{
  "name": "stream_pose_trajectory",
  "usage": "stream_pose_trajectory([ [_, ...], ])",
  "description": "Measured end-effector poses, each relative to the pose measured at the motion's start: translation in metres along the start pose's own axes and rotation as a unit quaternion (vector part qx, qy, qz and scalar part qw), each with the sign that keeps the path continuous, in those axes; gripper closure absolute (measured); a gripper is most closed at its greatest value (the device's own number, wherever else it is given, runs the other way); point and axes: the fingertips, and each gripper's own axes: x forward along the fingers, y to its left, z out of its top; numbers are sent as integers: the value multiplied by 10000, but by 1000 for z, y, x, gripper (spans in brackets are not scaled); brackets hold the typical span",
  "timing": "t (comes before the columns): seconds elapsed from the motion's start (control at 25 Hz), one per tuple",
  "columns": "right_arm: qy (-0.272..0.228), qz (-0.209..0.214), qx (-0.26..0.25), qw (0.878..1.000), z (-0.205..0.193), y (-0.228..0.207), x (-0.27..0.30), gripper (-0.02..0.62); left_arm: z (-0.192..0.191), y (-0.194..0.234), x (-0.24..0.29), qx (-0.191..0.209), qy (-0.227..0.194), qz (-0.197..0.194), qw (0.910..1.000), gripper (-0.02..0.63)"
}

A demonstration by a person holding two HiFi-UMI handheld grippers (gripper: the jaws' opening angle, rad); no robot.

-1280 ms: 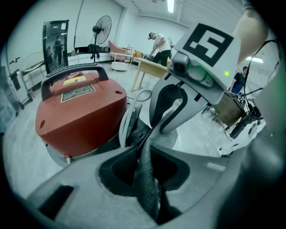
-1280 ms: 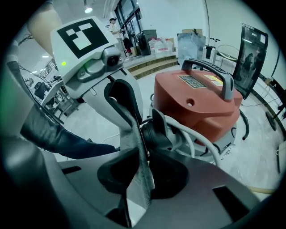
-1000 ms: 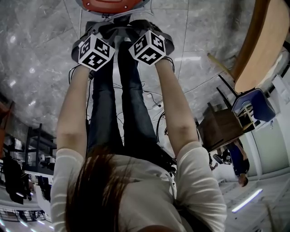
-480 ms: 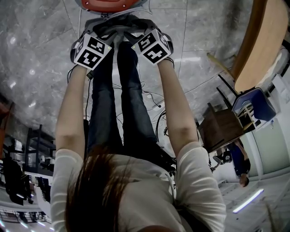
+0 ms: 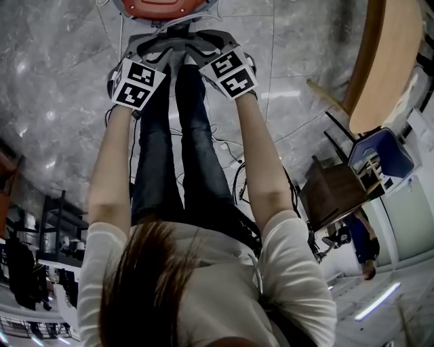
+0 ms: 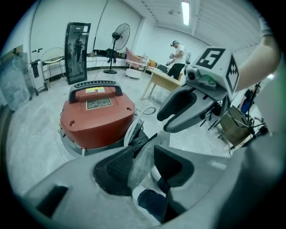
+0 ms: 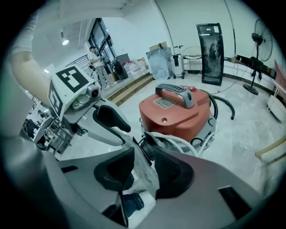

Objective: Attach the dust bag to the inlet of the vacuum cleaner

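A red vacuum cleaner (image 6: 96, 114) (image 7: 178, 114) (image 5: 163, 7) stands on the floor in front of the person's feet. Its black inlet (image 7: 149, 147) (image 6: 136, 139) faces me. A grey fabric dust bag (image 6: 143, 163) (image 7: 142, 172) hangs just before the inlet. My left gripper (image 6: 144, 154) (image 5: 146, 51) and right gripper (image 7: 143, 167) (image 5: 215, 46) sit side by side over the bag. Both sets of jaws are closing with bag fabric between them, and a wide gap still shows. Each gripper appears in the other's view: the right gripper (image 6: 192, 105), the left gripper (image 7: 105, 123).
A white cord (image 7: 178, 141) coils beside the inlet and a black hose (image 7: 223, 107) curls behind the vacuum. Cables (image 5: 227, 149) lie on the floor by the person's legs. A wooden table (image 5: 393, 61) and a chair (image 5: 380, 156) stand to the right. A standing fan (image 6: 118, 36) and a person (image 6: 178, 56) are far off.
Both marker cubes have rolled outward and now show flatter faces to the head view. The two grippers have drawn slightly apart. The vacuum has not moved.
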Motion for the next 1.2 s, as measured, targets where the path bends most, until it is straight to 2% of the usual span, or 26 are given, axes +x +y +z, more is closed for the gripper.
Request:
stream_pose_trajectory([
  [0.2,-221,-232,-15,9995,17,1,-24,540,16,-5,-23,-127,-156,281,9994,538],
  [0.32,-333,-359,-65,9988,30,3,-40,592,27,-9,-39,-165,-253,423,9987,578],
  [0.68,-668,-506,-191,9963,76,20,-103,594,64,-21,-101,-337,-576,859,9941,589],
  [0.88,-1008,-635,-192,9927,112,28,-149,594,91,-19,-147,-666,-932,1195,9862,589],
  [1.2,-1618,-871,27,9830,171,40,-214,594,142,-28,-215,-865,-1641,1451,9719,591],
])
